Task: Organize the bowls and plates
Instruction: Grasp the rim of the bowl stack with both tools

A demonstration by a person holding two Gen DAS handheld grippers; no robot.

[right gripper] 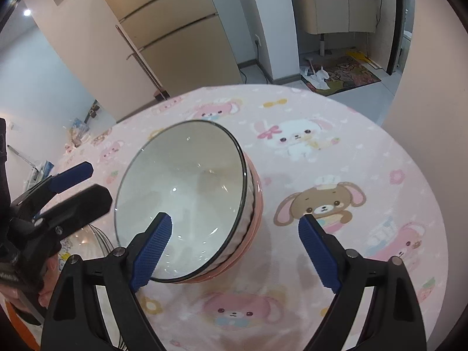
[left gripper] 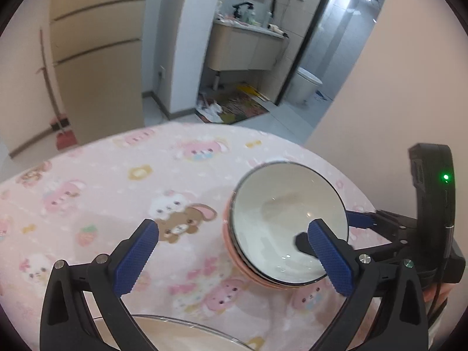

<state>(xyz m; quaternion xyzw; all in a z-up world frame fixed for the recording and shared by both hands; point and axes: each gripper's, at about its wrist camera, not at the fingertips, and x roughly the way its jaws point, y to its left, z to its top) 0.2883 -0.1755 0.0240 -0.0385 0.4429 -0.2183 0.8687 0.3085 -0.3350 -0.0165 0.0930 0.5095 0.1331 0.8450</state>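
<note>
A white bowl with a dark rim (right gripper: 187, 193) sits nested in a pink bowl (right gripper: 256, 201) on the pink cartoon tablecloth (right gripper: 351, 158). It also shows in the left wrist view (left gripper: 286, 219), with the pink bowl (left gripper: 231, 245) under it. My right gripper (right gripper: 234, 234) is open, its left finger over the bowl's near rim and its right finger outside. My left gripper (left gripper: 234, 239) is open and empty, beside the bowl, its right finger in front of the bowl. A clear glass plate or bowl (left gripper: 181, 333) lies below the left gripper.
The round table's far edge (right gripper: 263, 87) drops to a tiled floor. A beige fridge (right gripper: 175, 29) stands behind, and a bathroom doorway (left gripper: 248, 58) with a mat. The left gripper shows in the right wrist view (right gripper: 73, 190), over a glass dish (right gripper: 87, 239).
</note>
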